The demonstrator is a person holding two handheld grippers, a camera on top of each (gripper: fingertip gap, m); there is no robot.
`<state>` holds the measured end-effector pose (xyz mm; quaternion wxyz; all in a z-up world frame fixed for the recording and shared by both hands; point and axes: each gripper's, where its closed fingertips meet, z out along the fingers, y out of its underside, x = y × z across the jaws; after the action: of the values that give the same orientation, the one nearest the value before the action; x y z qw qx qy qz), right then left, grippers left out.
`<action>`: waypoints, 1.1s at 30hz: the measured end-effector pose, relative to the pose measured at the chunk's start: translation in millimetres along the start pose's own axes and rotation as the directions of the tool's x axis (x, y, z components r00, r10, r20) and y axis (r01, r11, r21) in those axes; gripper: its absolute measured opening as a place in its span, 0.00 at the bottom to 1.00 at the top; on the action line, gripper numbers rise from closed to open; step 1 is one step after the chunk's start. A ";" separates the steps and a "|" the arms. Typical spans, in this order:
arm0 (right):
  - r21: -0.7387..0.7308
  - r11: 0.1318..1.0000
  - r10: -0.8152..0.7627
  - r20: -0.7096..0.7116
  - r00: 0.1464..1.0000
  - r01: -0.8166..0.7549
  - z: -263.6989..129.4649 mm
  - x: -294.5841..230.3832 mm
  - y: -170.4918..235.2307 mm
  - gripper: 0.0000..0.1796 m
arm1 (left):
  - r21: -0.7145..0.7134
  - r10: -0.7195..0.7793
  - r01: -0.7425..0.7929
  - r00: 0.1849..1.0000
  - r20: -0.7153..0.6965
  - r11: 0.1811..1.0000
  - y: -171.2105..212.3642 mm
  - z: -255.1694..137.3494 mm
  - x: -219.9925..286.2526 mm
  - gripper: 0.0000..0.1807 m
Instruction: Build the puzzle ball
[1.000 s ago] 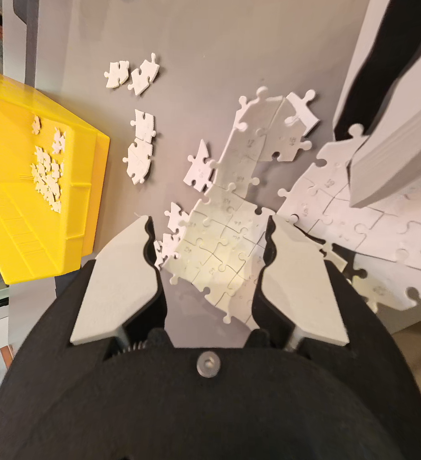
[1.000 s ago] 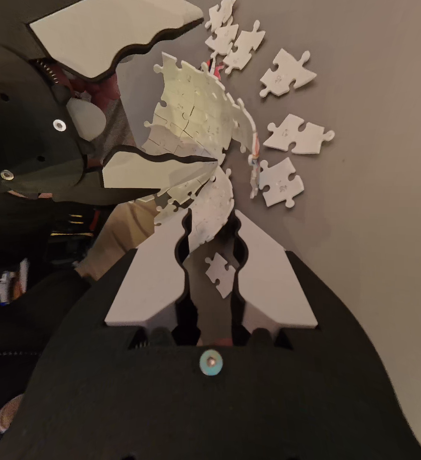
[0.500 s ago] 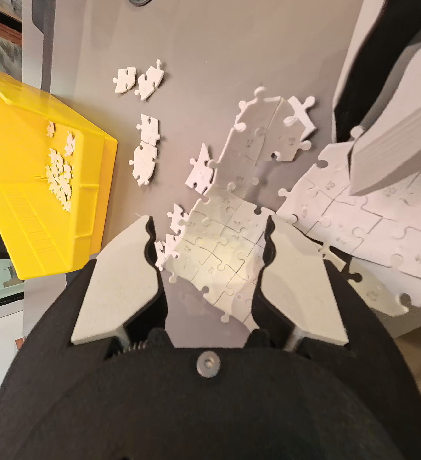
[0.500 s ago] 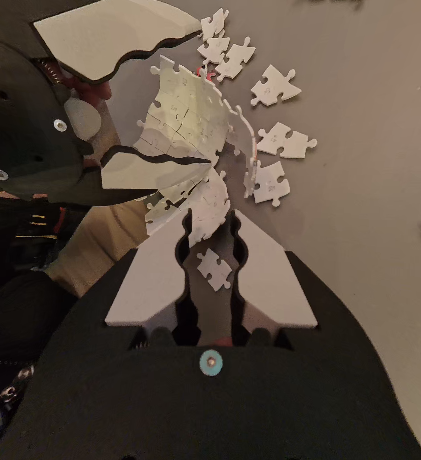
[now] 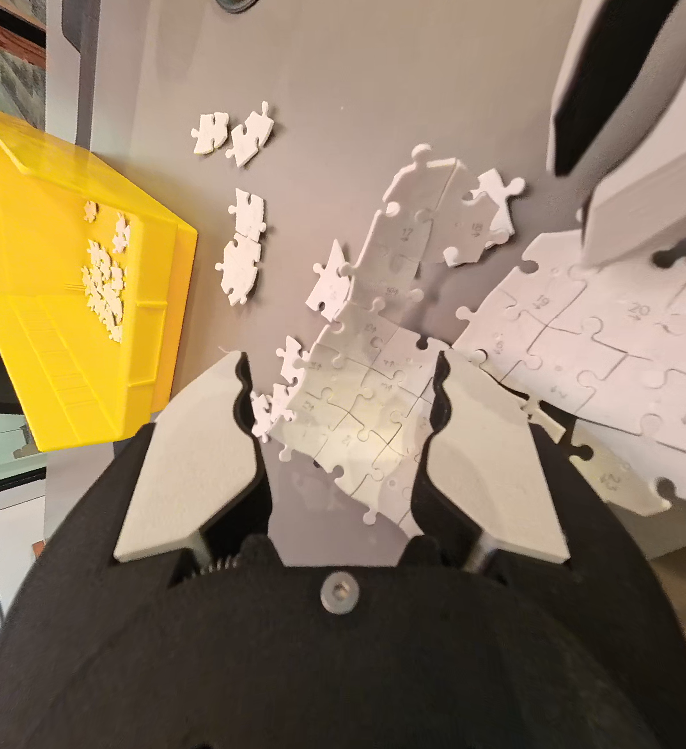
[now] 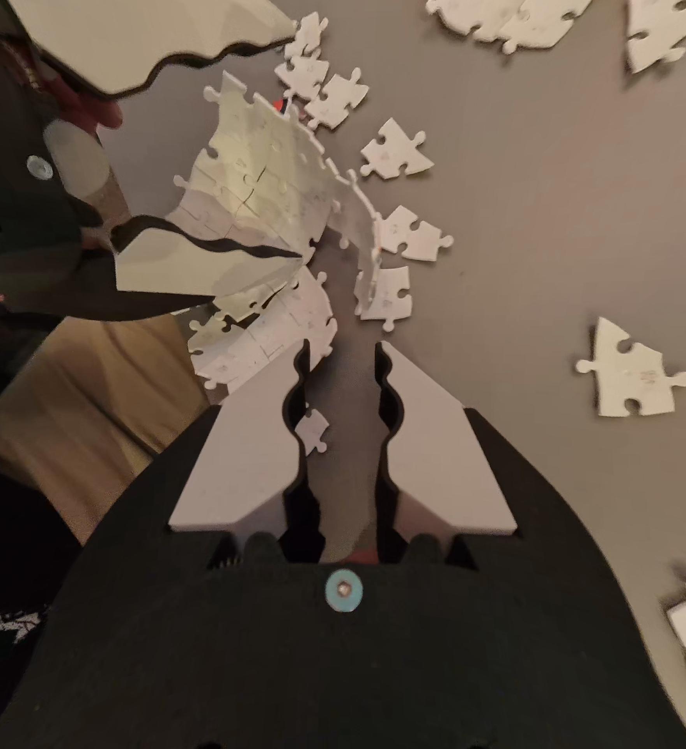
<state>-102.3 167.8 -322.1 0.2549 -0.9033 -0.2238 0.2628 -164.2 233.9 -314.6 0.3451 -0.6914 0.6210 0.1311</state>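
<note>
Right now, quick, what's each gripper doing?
Left gripper: open, fingers either side of the curved puzzle section.
Right gripper: open, holding nothing.

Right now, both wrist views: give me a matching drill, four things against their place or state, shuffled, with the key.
Things:
1. yellow bin
2. curved assembled section
3. right gripper
4. lone loose piece

Place or state:
A. between the open jaws of the left gripper
B. lying flat on the grey table, apart from both grippers
C. holds a heap of small white pieces
D. jaws apart, nothing clamped

Pairs: 1-C, 2-A, 3-D, 4-B
</note>
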 end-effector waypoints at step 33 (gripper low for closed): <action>-0.024 0.976 0.215 0.309 0.926 -0.218 18.0 -1.6 -14.1 0.02 | -0.002 0.023 -0.023 1.000 0.021 1.000 -2.9 -1.0 1.2 0.48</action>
<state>-117.9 184.0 -326.5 0.1907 -0.8687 -0.1585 0.4289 -161.4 232.4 -313.7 0.3494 -0.6831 0.6253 0.1427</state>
